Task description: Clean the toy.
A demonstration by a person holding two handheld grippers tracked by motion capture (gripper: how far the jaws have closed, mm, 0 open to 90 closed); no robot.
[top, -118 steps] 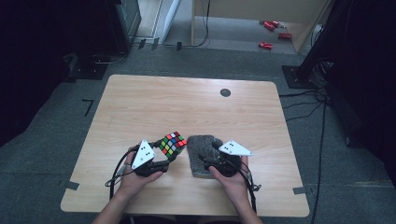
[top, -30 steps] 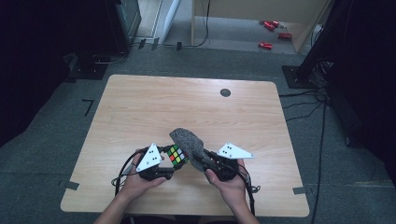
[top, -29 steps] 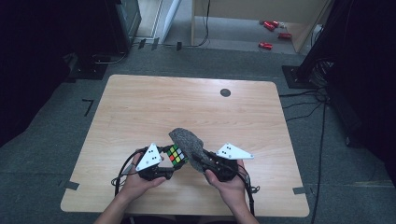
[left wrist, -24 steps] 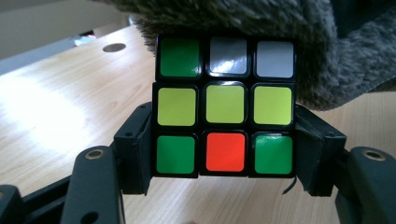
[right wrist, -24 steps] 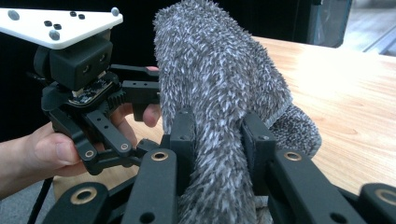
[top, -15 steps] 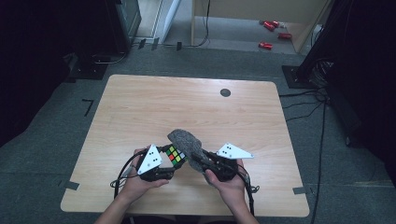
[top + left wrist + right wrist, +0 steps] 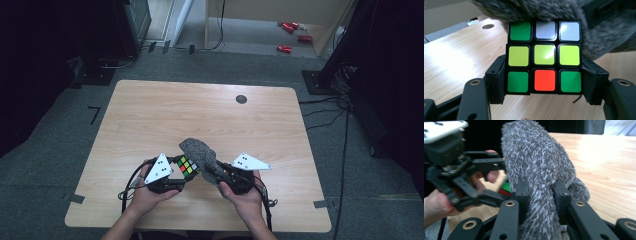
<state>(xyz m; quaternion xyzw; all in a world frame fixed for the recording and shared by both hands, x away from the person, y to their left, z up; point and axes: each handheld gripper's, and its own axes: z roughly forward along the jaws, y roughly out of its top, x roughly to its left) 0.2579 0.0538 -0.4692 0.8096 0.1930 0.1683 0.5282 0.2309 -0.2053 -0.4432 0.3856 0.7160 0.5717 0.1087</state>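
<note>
1. Left gripper (image 7: 176, 176): its jaws stand well apart and clamp a puzzle cube (image 7: 544, 57) by 2 opposite sides. The cube is lifted clear of the table (image 7: 150, 115), near its front edge.
2. Right gripper (image 7: 216, 175): its jaws are pinched tight on a grey fuzzy cloth (image 7: 536, 170), which bunches between the pads and rises above them.
3. Contact: in the left gripper view the cloth drapes over the cube's top edge and right side, touching them. The face of 9 coloured tiles is bare.
4. Progress, as judged: the work looks like wiping or wrapping the cube. Both items are picked up and brought together; that part is done.
5. Remaining: the visible face is uncovered, so most of the cube appears unattended. Other faces cannot be assessed.
</note>
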